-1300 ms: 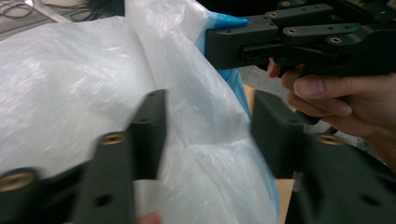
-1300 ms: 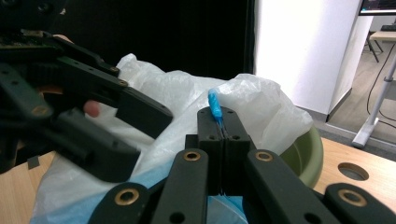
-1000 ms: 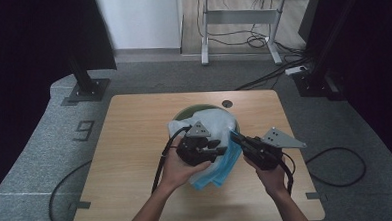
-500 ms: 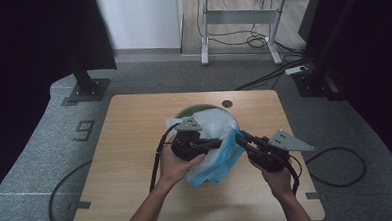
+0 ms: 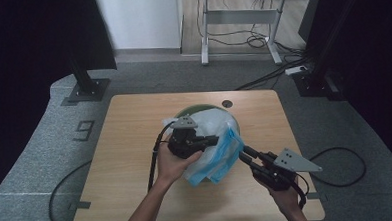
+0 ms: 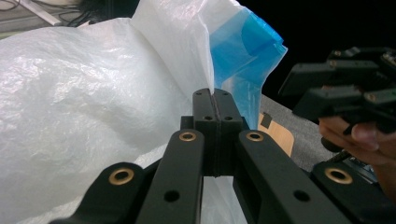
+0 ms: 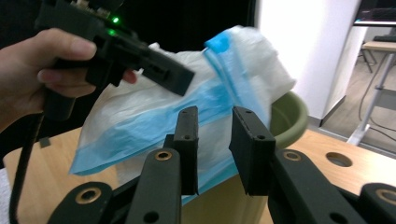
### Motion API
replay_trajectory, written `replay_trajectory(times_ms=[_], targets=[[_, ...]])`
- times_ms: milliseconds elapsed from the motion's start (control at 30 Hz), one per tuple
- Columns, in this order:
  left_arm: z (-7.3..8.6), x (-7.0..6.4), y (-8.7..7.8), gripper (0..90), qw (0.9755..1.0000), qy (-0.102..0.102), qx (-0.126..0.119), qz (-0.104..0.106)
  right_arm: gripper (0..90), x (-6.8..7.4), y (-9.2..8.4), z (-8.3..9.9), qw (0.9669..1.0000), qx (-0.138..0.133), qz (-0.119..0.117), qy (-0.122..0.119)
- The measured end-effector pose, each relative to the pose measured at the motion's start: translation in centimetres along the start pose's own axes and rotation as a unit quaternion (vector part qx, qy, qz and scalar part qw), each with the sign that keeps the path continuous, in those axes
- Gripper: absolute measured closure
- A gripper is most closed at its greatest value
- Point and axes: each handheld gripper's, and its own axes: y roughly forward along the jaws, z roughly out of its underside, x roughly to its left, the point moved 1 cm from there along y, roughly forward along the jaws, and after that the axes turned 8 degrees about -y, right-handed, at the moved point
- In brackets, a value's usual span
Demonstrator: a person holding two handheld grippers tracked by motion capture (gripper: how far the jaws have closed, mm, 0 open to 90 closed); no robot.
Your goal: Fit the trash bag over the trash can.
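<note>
The left gripper (image 5: 216, 138) has its fingers clamped together on the white plastic bag (image 6: 93, 93) (blue bag (image 5: 221, 157) layered against it), which drapes over the green bowl (image 7: 287, 116) at mid-tabletop (image 5: 130, 143). The right gripper (image 5: 245, 153) sits just beside the blue edge, its fingers having just been opening, now apart with nothing pressed between them.

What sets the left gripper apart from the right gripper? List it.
The left gripper has its jaws shut, pinching the white bag; the right gripper has its jaws parted and holds nothing. In the high view, the left sits over the bag, the right beside the blue bag. Both are black and hand-held.
</note>
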Motion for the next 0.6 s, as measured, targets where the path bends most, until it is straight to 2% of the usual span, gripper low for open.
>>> replay_trajectory(times_ms=[133,333,600], targets=[[0.0,-0.1,-0.1,90.0,1.0000,0.001,0.001,0.006,70.8,0.1,1.2,0.3,0.9999,0.015,0.004,-0.006],[0.1,-0.1,-0.6,90.0,0.9998,-0.001,0.002,0.019,71.0,-0.8,2.8,0.0,0.9997,0.018,0.015,0.001],[0.1,0.3,-0.9,90.0,0.9997,-0.002,0.002,0.026,81.1,-1.3,3.9,-0.7,0.9998,0.016,0.013,0.001]])
